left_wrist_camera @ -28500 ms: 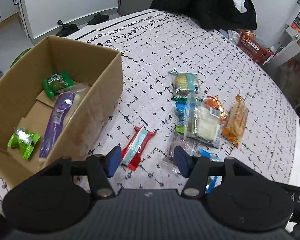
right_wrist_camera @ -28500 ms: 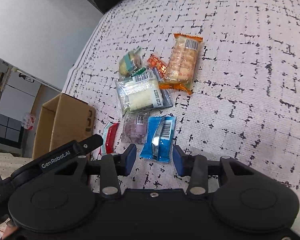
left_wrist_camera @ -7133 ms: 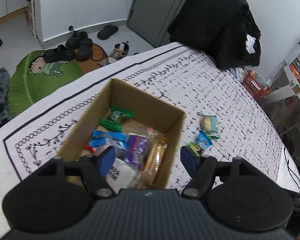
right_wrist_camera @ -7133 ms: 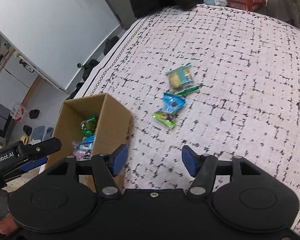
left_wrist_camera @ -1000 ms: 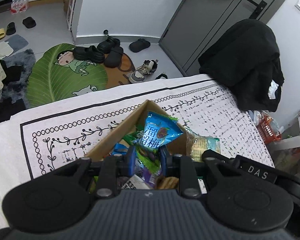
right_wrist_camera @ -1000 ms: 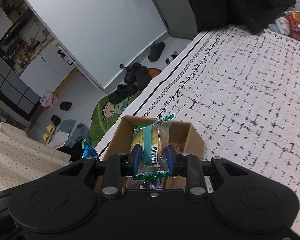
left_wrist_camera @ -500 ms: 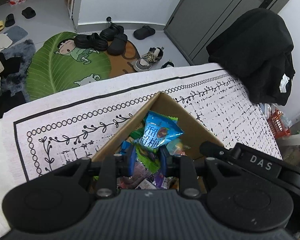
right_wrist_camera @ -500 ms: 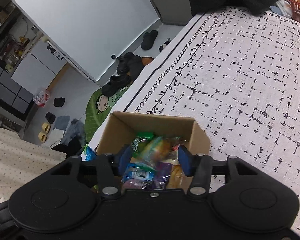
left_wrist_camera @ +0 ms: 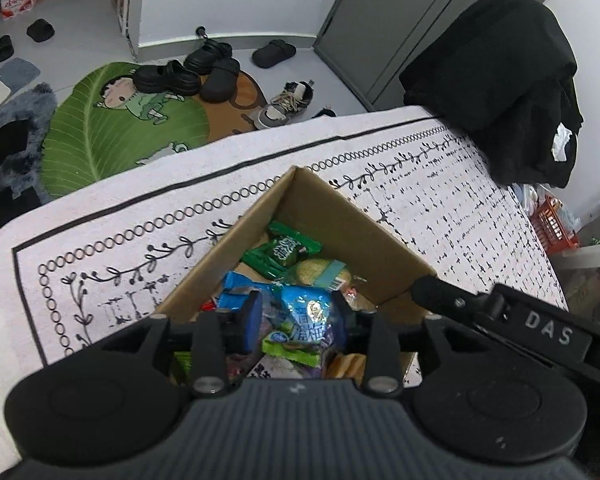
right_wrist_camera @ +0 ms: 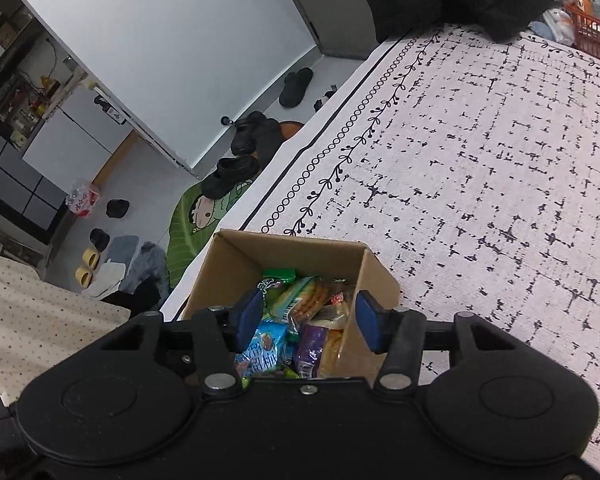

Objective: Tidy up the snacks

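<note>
Jaws of both the left gripper (left_wrist_camera: 296, 317) and right gripper (right_wrist_camera: 309, 322) parted, empty, over one snack-filled cardboard box (right_wrist_camera: 374, 276).

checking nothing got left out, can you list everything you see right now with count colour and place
cardboard box: 1, brown, on the tablecloth, full of snacks
blue snack packet: 1, blue and green, top of the pile in the box
green packet: 1, green, far corner of the box
tablecloth: 1, white with black marks
leaf rug: 1, green, on the floor
black shoes: several, on the rug
black garment: 1, far table edge
left gripper: open, over the box
right gripper: open, over the box
</note>
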